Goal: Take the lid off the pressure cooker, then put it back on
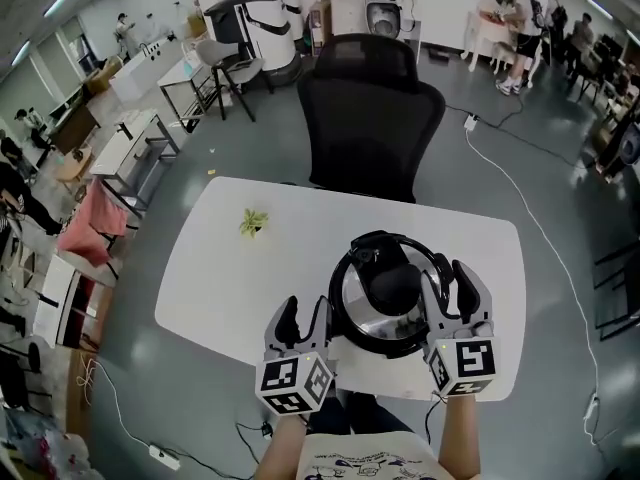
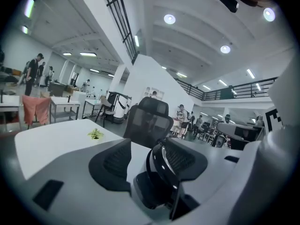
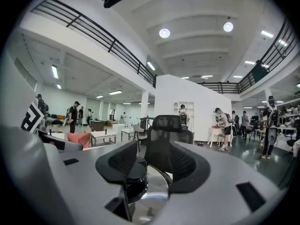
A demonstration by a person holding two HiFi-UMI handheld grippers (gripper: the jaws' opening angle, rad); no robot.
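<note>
1. The pressure cooker (image 1: 338, 278) sits lower centre in the head view, near the front edge of the white table (image 1: 230, 268). The steel lid (image 1: 355, 303) is on it, with a black knob (image 1: 395, 286) in the middle. I judge that lid removal has not begun.
2. The left gripper (image 1: 305, 313) is at the cooker's lower left with its jaws parted and nothing clamped. Its own view shows the cooker's black rim in the gap, and the pads are not pressing on it.
3. The right gripper (image 1: 452, 280) is at the cooker's right edge with its jaws released and apart. Its own view shows the knob just beside the jaw at the left of that view and shiny lid between the jaws, with no grip.
4. The step in hand looks like the approach for a hold.
   - I'd get one gripper squarely onto the knob or the lid handle before closing, and seat the pads fully because the black plastic looks slick.
   - I'd brace the cooker body with the other gripper so it doesn't slide toward the table edge.
   - The lid probably needs a twist to unlock before it lifts, so I wouldn't yank it straight up.
5. A small plant (image 1: 253, 223) stands upper left on the table, well apart from the cooker.
6. A black chair (image 1: 370, 118) is behind the table, top centre. A cable (image 1: 540, 228) lies on the floor at right, and there are people (image 1: 515, 8) far off at upper right.
7. Nothing blocks the lift path above the cooker. The only crowding is the two grippers being close to each other.
</note>
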